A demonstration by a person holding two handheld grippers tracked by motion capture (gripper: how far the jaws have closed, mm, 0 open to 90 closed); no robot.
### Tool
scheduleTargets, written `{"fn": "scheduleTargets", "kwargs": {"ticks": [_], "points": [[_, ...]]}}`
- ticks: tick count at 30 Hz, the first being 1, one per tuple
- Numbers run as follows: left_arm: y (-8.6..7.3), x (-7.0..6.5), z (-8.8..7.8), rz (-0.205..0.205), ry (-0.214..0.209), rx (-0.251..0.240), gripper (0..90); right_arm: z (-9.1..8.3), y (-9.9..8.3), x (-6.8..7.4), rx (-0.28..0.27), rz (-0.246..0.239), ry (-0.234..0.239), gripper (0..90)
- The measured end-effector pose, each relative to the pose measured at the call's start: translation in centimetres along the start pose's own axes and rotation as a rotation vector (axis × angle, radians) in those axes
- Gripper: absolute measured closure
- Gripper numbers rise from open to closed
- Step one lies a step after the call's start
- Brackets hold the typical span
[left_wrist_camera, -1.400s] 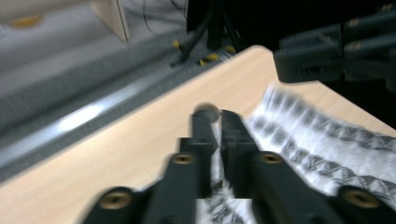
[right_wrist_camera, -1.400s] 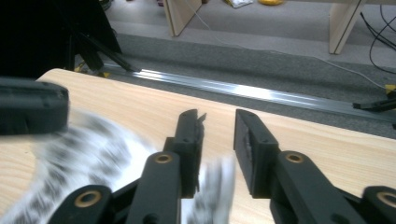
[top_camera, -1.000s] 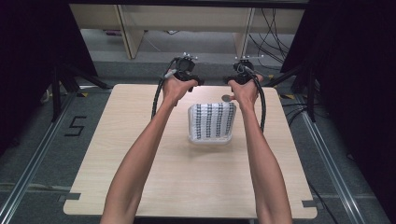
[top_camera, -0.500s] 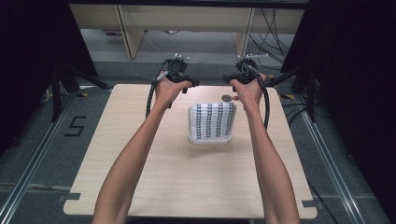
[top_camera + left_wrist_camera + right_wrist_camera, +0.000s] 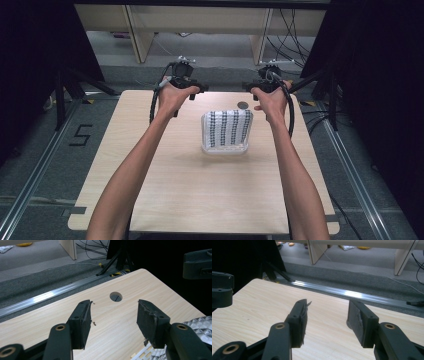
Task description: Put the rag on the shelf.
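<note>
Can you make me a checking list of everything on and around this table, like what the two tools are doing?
Surface: light wooden table with a round hole.
Job's things: white basket holding folded black-and-white patterned cloth, mid-table, touched by neither tool.
Clutter: nothing seen.
Grippers: left tool and right tool have just been opening, nothing between the jaws, at the far edge.
Cables: black cable loops from right tool.
Surroundings: grey floor, metal rail, pale furniture legs.

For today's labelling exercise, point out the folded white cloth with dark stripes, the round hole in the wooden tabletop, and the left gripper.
folded white cloth with dark stripes [image 5: 227, 129], high view, middle of its striped top.
round hole in the wooden tabletop [image 5: 116, 296], left gripper view, its dark opening.
left gripper [image 5: 113, 321], left gripper view, midway between its fingertips.
</note>
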State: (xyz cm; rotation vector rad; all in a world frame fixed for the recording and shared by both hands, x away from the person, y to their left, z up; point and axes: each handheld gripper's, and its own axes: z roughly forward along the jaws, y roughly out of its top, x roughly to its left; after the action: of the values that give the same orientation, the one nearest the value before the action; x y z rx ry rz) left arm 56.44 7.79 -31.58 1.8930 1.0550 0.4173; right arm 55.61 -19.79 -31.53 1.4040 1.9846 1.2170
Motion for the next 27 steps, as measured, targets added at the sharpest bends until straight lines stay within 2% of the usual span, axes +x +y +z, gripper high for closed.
{"fn": "scheduleTargets", "kwargs": {"ticks": [3, 5, 6, 12, 17, 19, 20, 21, 22, 23, 26, 27], "points": [[-0.1, 0.1, -0.3, 0.000, 0.000, 0.000, 42.9, -0.1, -0.1, 0.0, 0.003, -0.011, 0.005, 50.5], [-0.3, 0.1, -0.5, -0.012, -0.011, -0.007, 42.3, -0.4, -0.1, 0.2, 0.007, 0.013, 0.006, 50.0], [-0.3, 0.2, -0.6, -0.018, -0.017, -0.010, 42.0, -0.5, -0.1, 0.1, -0.001, -0.004, 0.012, 49.7], [-0.6, 0.3, -1.2, -0.010, -0.009, -0.006, 39.4, -1.1, -0.4, 0.1, -0.010, -0.018, 0.042, 45.3], [-1.2, 0.4, -1.7, -0.022, -0.021, -0.015, 36.1, -1.9, -0.7, 0.3, -0.019, 0.012, 0.071, 40.1], [-1.5, 0.5, -1.9, -0.020, -0.017, -0.010, 35.3, -2.3, -0.9, 0.6, -0.014, 0.016, 0.068, 37.8], [-1.7, 0.5, -2.0, -0.020, -0.012, -0.005, 34.7, -2.5, -1.0, 0.4, -0.022, -0.009, 0.071, 37.7], [-1.8, 0.5, -2.1, -0.022, -0.009, -0.009, 34.0, -2.7, -1.1, 0.5, -0.027, -0.004, 0.074, 37.5], [-2.0, 0.6, -2.3, -0.019, -0.017, -0.009, 34.0, -2.9, -1.1, 0.5, -0.032, -0.020, 0.082, 37.0], [-2.2, 0.5, -2.4, -0.024, -0.022, -0.014, 34.0, -3.1, -1.3, 0.7, -0.030, -0.010, 0.080, 36.5], [-2.7, 0.5, -2.9, -0.023, -0.022, -0.018, 32.8, -3.6, -1.7, 0.9, -0.034, -0.031, 0.086, 33.3], [-2.8, 0.5, -3.0, -0.020, -0.017, -0.017, 31.8, -3.7, -1.9, 0.9, -0.036, -0.023, 0.090, 32.7]]}}
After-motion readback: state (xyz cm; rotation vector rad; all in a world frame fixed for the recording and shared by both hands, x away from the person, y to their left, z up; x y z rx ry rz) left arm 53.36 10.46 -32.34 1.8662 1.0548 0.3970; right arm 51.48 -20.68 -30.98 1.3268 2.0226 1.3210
